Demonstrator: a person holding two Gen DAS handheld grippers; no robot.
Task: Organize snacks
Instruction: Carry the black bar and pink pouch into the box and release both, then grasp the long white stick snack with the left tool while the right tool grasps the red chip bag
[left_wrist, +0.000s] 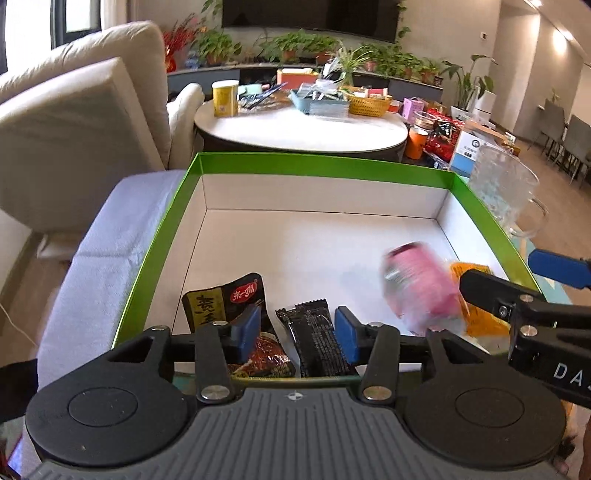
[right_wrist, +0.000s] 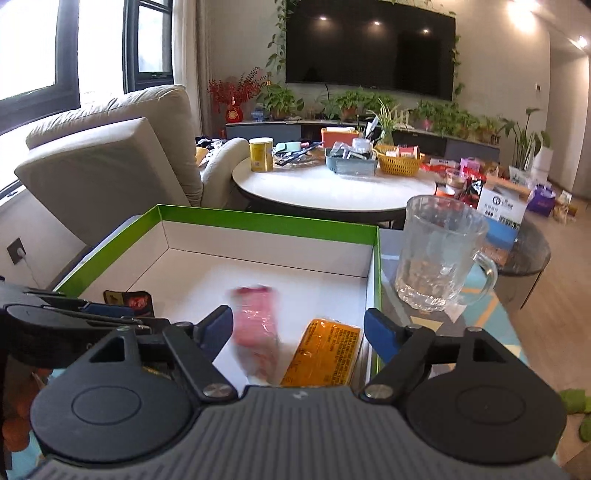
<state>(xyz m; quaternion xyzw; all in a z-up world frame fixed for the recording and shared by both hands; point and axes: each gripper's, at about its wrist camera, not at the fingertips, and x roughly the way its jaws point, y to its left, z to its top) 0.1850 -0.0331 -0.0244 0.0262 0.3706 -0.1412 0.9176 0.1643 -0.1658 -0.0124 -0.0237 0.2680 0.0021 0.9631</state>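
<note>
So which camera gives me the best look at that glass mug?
The right wrist view: the glass mug stands whole and upright just right of the green box, handle visible. The left wrist view catches the mug only at its right edge, stretched by the lens.

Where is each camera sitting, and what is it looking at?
Left wrist: on the left gripper, facing down into the green box at the black packet; the right gripper pokes in.
Right wrist: on the right gripper, looking over the box's right side at the blurred pink packet, orange packet and glass mug.
Both see the box, pink packet, round table.
</note>
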